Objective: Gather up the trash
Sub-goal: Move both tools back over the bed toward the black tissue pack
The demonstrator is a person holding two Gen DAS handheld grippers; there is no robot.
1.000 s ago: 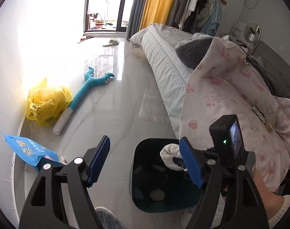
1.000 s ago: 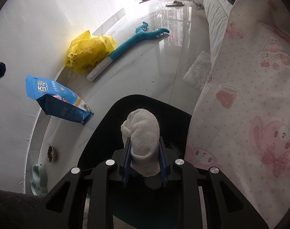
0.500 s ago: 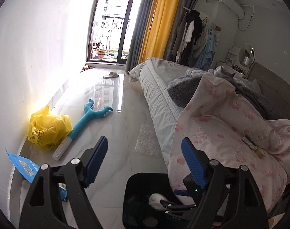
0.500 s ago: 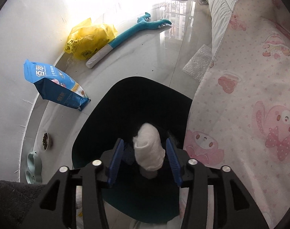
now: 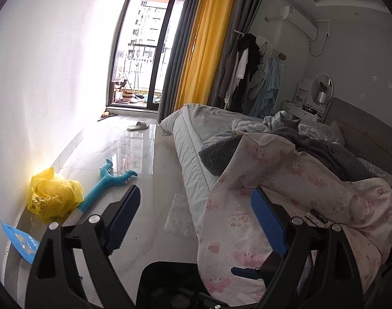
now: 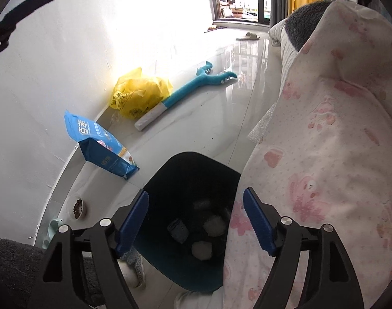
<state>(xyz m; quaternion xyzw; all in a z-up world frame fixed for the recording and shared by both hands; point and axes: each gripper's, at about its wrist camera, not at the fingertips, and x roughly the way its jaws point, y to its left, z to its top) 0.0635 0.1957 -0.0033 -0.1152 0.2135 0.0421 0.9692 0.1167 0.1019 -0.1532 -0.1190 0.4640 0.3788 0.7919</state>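
Note:
A dark bin (image 6: 190, 170) stands on the floor against the bed. Inside lie a white wad (image 6: 201, 250), a second pale wad (image 6: 215, 225) and a dark blue scrap (image 6: 179, 229). My right gripper (image 6: 196, 195) hangs above the bin's mouth with its jaws opening and nothing between them. My left gripper (image 5: 194, 191) is higher and points across the room. Its jaws are also opening, with nothing between them. In the left wrist view only the bin's near rim (image 5: 157, 275) shows at the bottom.
Along the wall lie a yellow plastic bag (image 6: 139, 95), a blue pouch (image 6: 98, 144) and a blue plush toy (image 6: 196, 85). Bubble wrap (image 5: 179, 215) sits by the bed. A pink quilt (image 6: 324, 154) overhangs the bin. A pet food bowl (image 6: 77, 207) is near left.
My right gripper opened and let go of the white wad, which dropped into the bin. Both grippers rose. The left one tilted up toward the window and opened wider.

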